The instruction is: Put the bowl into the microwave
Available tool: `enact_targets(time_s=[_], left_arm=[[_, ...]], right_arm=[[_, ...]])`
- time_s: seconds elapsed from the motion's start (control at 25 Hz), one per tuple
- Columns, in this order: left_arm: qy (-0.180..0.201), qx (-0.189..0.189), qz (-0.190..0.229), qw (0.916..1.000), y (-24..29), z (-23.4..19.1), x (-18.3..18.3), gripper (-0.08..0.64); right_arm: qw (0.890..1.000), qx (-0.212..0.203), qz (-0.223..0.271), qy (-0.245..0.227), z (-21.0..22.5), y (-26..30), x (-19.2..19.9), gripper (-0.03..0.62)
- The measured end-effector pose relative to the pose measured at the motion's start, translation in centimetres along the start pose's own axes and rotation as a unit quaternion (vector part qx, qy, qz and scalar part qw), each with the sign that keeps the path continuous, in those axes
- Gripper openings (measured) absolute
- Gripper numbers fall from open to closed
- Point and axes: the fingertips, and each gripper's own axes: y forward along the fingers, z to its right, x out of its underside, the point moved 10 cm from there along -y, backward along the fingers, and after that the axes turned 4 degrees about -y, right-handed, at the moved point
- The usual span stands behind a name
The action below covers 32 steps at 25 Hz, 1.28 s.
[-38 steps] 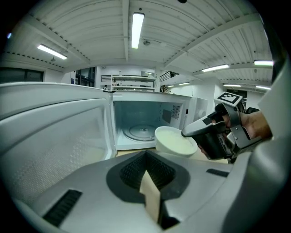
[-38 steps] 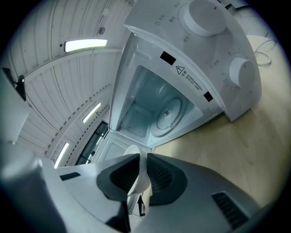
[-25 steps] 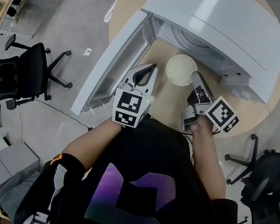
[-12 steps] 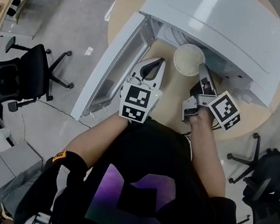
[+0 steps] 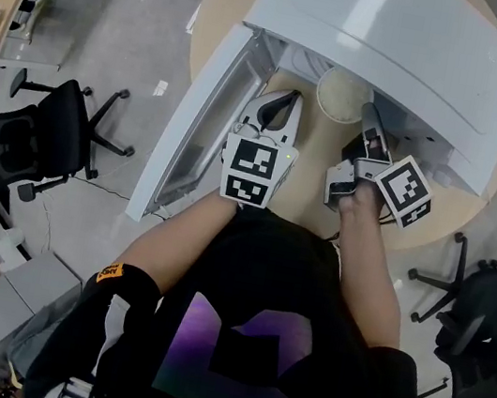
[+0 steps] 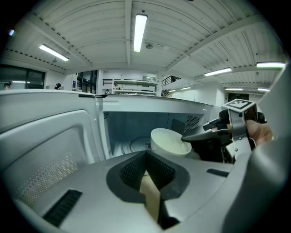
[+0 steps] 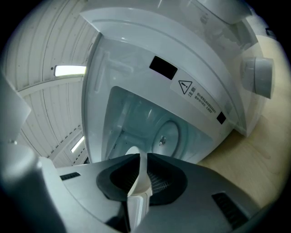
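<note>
The white microwave (image 5: 400, 39) stands on a round wooden table (image 5: 304, 179), its door (image 5: 202, 109) swung open to the left. A cream bowl (image 5: 341, 95) hangs at the mouth of the cavity, partly under the microwave's top edge. My right gripper (image 5: 367, 111) is shut on the bowl's near rim; the right gripper view shows the rim (image 7: 138, 175) pinched between the jaws, with the turntable (image 7: 166, 134) beyond. My left gripper (image 5: 288, 100) is shut and empty, just left of the bowl (image 6: 169, 141), in front of the open door.
The open door (image 6: 50, 141) stands close on the left of my left gripper. A control knob (image 7: 257, 75) sits on the microwave's right front panel. Black office chairs stand on the floor to the left (image 5: 31, 136) and right (image 5: 486, 311) of the table.
The right gripper has carried the bowl forward, from over the table to the cavity's mouth. The left gripper has moved forward alongside it, still shut.
</note>
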Motion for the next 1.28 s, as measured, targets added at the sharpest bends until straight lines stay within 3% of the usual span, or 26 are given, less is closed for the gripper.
enact_targets(time_s=[1.28], left_arm=[[0.000,0.000,-0.011,0.9999,6.2,-1.3,-1.5,0.048]], right_arm=[[0.997,0.025,0.070,0.031,1.3,3.5,-0.7,0.064]])
